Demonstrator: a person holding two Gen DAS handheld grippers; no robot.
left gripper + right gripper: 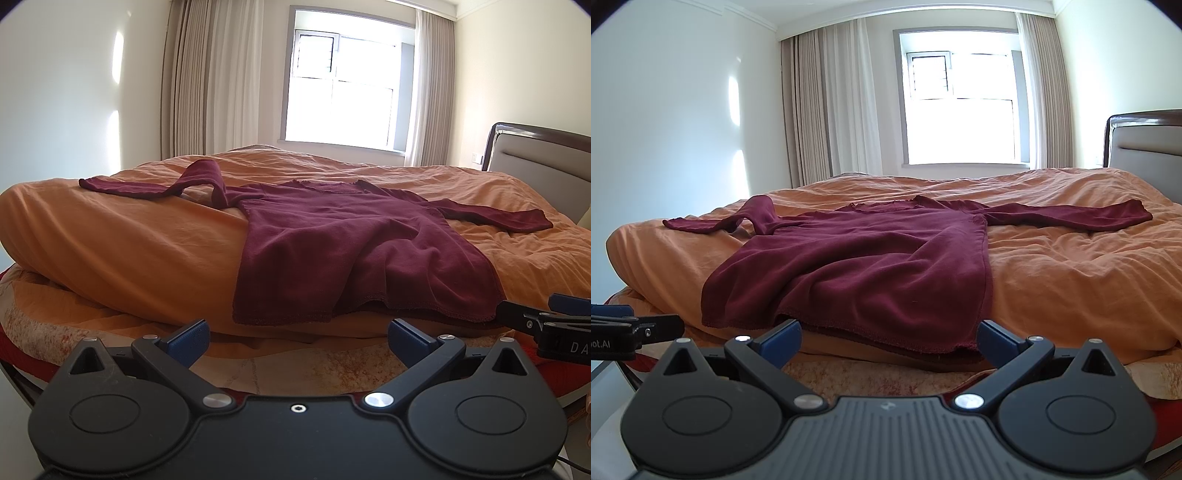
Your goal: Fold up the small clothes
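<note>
A dark red long-sleeved top (332,243) (871,266) lies spread on the orange duvet, hem toward me, both sleeves stretched sideways; the left sleeve (162,184) is twisted and humped up. My left gripper (297,341) is open, just short of the hem's left half, with nothing between its blue pads. My right gripper (888,341) is also open, right in front of the hem's right corner, empty. Each gripper shows at the edge of the other's view: the right gripper (546,317) and the left gripper (624,325).
The orange duvet (129,240) covers a bed whose patterned sheet edge (879,380) lies under the grippers. A padded headboard (535,162) stands at the right. Curtains (827,99) and a bright window (960,99) are behind the bed, a white wall to the left.
</note>
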